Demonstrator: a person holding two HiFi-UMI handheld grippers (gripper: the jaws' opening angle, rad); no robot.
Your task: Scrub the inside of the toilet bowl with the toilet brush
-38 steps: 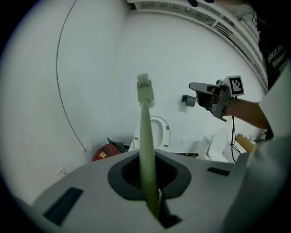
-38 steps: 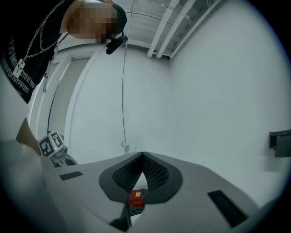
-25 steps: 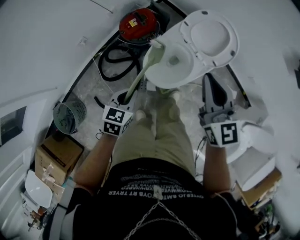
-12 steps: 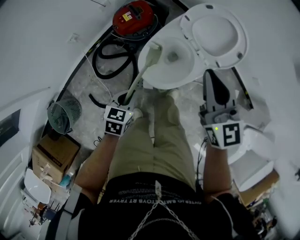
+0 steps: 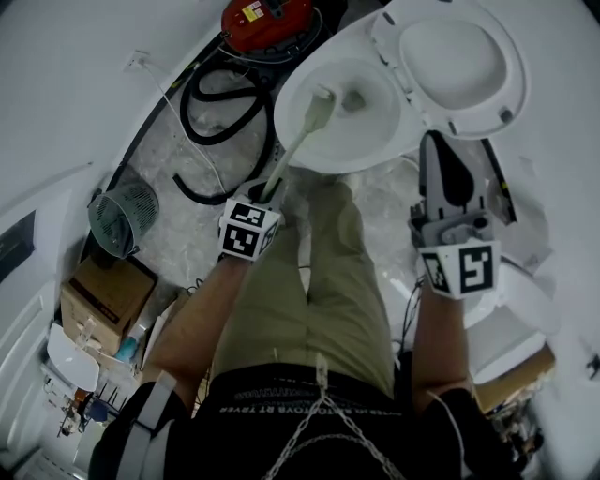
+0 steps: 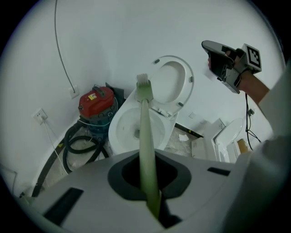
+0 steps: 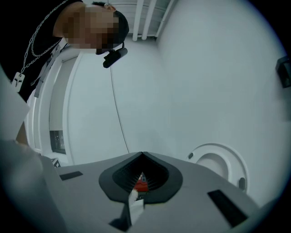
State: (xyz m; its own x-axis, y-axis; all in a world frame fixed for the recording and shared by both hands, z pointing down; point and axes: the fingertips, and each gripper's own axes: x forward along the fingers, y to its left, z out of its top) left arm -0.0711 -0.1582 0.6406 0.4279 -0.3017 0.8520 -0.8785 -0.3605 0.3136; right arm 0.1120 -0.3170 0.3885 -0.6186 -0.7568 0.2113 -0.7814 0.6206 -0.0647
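Speckled bathroom floor [image 5: 187, 239] underfoot, cardboard box [image 5: 103, 295] and wire bin [image 5: 122, 217] sitting left. Left tongs [image 5: 267, 193] clamp the toilet brush [image 5: 302, 131], its head inside the toilet bowl [image 5: 375, 155]. Right tongs [image 5: 436, 145], closed and empty, hover beside the raised seat [image 5: 459, 66]. Beyond, a black hose [image 5: 211, 103] coils by a red vacuum [image 5: 267, 21].

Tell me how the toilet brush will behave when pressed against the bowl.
Probably fairly stiff: the toilet brush handle runs straight from the left gripper to the toilet bowl. It looks slim and plastic, so likely light, with slight flex under hard pressure. Gripped at its far end, the head may wander.
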